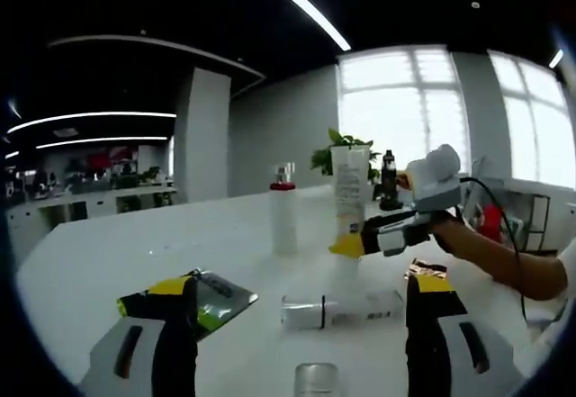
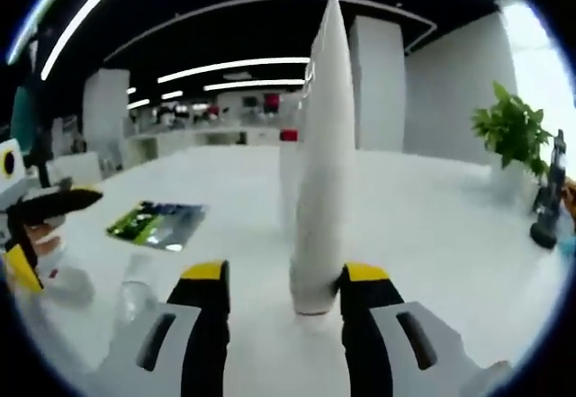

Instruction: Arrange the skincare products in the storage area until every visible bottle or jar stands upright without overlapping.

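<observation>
The right gripper [image 2: 279,302] sits nearest, its jaws set wide around the cap end of a tall white tube [image 2: 319,163] that stands upright between them; one jaw is close against it and the other apart, so this looks like a loose bracket, not a firm grip. In the left gripper view the tube [image 1: 349,201] stands at about 1 o'clock. The left gripper [image 1: 301,325] hangs wide and empty.

The tube is tall on a narrow cap: a sideways brush on pulling away could tip it onto the clear bottle [image 1: 340,311] lying on its side at its foot, or toward the red-capped bottle [image 1: 283,210] at 12 o'clock. A clear jar [image 1: 316,381] sits at 6 o'clock and a green sachet [image 1: 209,296] at 9 o'clock.

The table [image 1: 135,262] is white, smooth and likely slippery. Beyond it are a potted plant [image 1: 346,149], bright windows and ceiling strip lights.
</observation>
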